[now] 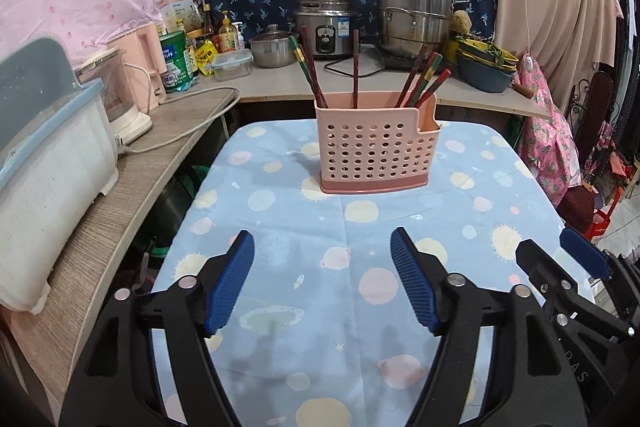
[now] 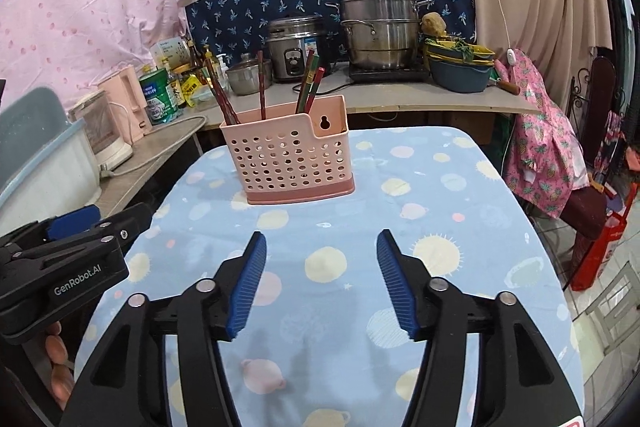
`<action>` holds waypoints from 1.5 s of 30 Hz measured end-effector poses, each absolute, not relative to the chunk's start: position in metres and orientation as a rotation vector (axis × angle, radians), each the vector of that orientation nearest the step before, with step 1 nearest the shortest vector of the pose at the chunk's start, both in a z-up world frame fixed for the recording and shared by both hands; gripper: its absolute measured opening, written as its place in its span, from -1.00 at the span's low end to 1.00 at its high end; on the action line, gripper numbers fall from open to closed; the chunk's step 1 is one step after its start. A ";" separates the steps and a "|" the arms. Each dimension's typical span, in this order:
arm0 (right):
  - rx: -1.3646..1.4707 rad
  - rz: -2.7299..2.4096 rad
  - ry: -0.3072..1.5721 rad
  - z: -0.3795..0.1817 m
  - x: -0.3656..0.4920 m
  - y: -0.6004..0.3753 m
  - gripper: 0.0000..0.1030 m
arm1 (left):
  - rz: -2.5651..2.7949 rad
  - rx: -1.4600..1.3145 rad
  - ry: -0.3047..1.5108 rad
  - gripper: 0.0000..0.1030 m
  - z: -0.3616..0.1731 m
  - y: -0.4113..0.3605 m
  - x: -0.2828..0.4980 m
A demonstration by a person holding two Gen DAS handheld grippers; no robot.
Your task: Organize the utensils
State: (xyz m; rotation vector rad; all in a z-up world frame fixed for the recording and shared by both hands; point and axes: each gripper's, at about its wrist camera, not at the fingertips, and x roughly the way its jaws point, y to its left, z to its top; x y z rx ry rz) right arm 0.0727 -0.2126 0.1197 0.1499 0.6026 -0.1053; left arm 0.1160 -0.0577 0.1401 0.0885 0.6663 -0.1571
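Note:
A pink perforated utensil holder (image 1: 374, 151) stands upright on the table with the blue planet-print cloth (image 1: 360, 267); it also shows in the right wrist view (image 2: 290, 159). Several dark red chopsticks (image 1: 422, 79) stand in it, some leaning left, some right; they also show in the right wrist view (image 2: 308, 85). My left gripper (image 1: 322, 243) is open and empty, low over the cloth in front of the holder. My right gripper (image 2: 321, 241) is open and empty, beside it to the right. Each gripper shows at the edge of the other's view.
A counter behind the table holds a rice cooker (image 1: 328, 25), a steel steamer pot (image 1: 416, 13), a small lidded pot (image 1: 272, 47), stacked bowls (image 1: 484, 67) and bottles. A white and blue dish bin (image 1: 44, 163) and a kettle sit on the left shelf. Clothes hang at right.

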 end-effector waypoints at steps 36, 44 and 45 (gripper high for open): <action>0.130 -0.145 0.708 0.102 0.130 -0.226 0.52 | -0.125 0.081 0.757 0.73 0.114 -0.074 0.170; 0.134 -0.149 0.711 0.100 0.136 -0.227 0.52 | -0.127 0.068 0.769 0.73 0.112 -0.075 0.178; 0.133 -0.149 0.710 0.100 0.135 -0.227 0.52 | -0.126 0.066 0.768 0.73 0.112 -0.075 0.178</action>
